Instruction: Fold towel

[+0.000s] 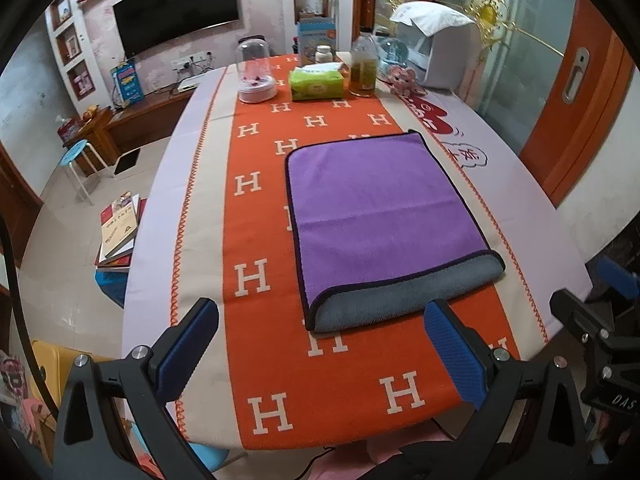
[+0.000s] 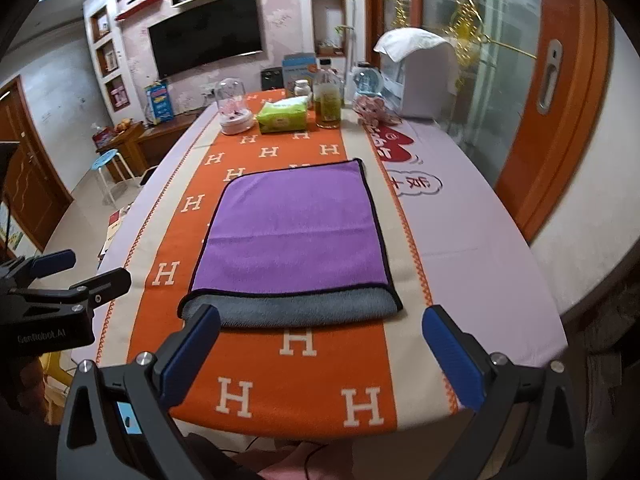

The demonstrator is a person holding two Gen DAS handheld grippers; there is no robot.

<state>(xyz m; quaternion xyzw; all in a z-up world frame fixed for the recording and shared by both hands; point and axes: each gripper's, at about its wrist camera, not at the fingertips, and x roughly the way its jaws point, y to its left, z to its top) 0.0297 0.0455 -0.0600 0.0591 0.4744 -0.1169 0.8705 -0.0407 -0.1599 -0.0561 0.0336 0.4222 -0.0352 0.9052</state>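
Green tissue box [image 1: 317, 85], tissues inside, bottle [image 1: 363, 69] beside

The towel [image 1: 384, 216] lies on the runner [image 1: 256, 240] at mid-frame, folded, its upper layer stopping short of the near edge of the lower. Behind it, toward the top of the frame, stand a dome [image 1: 256, 76], tissue pack [image 1: 317, 85] and bottle [image 1: 363, 68], left to right. Both grippers, left [image 1: 322, 356] and right [image 2: 320, 356], sit at the bottom of the frame before the towel.

left tool [image 1: 320, 344]: black frame, blue pads | right tool [image 2: 320, 348]: same, silver screws
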